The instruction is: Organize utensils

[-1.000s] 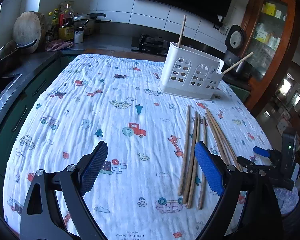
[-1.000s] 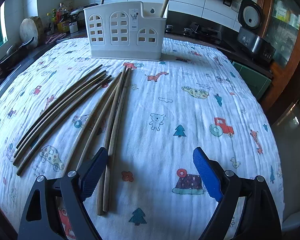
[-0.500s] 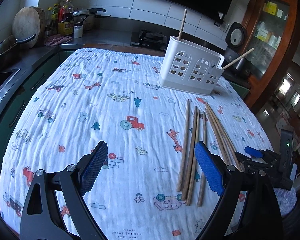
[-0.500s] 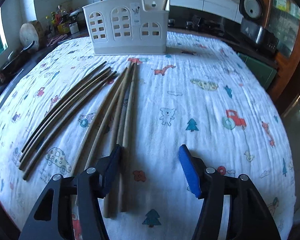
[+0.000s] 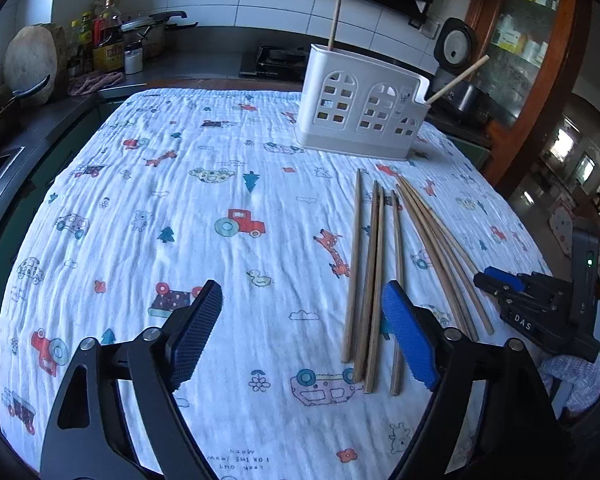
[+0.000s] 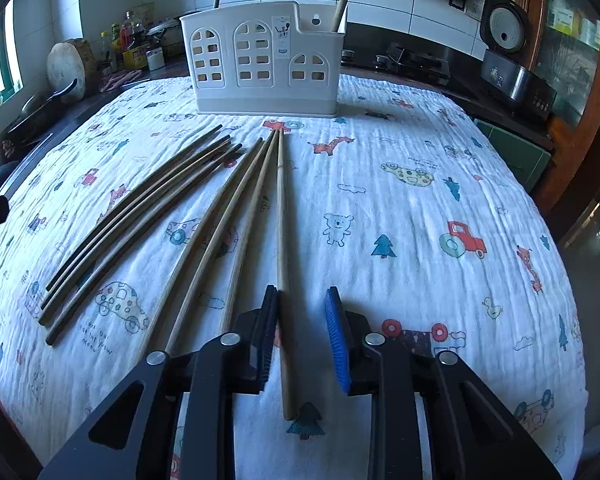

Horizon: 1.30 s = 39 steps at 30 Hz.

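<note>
Several wooden chopsticks [image 5: 374, 268] lie side by side on the printed white cloth [image 5: 204, 208]. A white slotted utensil holder [image 5: 360, 118] stands at the far side with two chopsticks upright in it. My left gripper [image 5: 300, 340] is open and empty, just left of the chopsticks' near ends. In the right wrist view my right gripper [image 6: 302, 336] is half closed around the near end of the rightmost chopstick [image 6: 282, 240], which still lies on the cloth; the left pad touches it, the right pad stands apart. The holder [image 6: 262, 60] stands straight ahead.
A kitchen counter with bottles, a pot and a round chopping board [image 5: 30, 62] runs along the far left. A rice cooker [image 6: 508, 48] sits at the right, by a wooden cabinet [image 5: 532, 40]. The cloth-covered table drops off at the right edge.
My right gripper has moved forward and left over the rightmost chopstick and narrowed its jaws around it. My left gripper stayed open and drifted slightly.
</note>
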{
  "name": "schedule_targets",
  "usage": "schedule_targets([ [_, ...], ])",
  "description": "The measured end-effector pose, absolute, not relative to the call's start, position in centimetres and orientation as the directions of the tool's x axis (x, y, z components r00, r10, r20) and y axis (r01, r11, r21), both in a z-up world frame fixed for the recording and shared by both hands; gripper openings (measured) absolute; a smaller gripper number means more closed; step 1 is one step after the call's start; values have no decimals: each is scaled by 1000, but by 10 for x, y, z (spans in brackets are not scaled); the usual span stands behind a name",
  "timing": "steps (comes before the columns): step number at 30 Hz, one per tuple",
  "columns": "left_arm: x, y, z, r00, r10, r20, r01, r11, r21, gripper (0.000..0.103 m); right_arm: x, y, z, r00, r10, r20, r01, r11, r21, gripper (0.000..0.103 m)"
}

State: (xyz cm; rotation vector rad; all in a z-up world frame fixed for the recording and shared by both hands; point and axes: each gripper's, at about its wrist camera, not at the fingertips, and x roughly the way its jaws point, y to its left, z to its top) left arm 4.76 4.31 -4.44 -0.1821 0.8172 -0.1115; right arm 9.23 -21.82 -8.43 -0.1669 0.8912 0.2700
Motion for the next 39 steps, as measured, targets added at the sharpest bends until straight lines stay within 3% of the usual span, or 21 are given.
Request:
schedule_targets([
  [3, 50, 32, -52, 652, -191, -734, 72, 979, -190, 62, 90, -218, -84, 606, 159, -779, -304, 952, -43, 10],
  [8, 57, 13, -66, 602, -229, -765, 137, 973, -184, 36, 88, -220, -84, 606, 168, -777, -302, 953, -29, 9],
  [14, 74, 2, -76, 566, -246, -787, 166, 969, -184, 16, 88, -222, -85, 604, 180, -776, -306, 952, -18, 9],
  [35, 97, -8, -88, 504, -198, -841, 163, 978, -133, 12, 87, -221, -85, 606, 187, -773, -321, 947, -23, 9],
  [39, 98, -4, -87, 506, -201, -839, 145, 979, -147, 8, 87, -221, -85, 605, 187, -774, -319, 947, -21, 8],
])
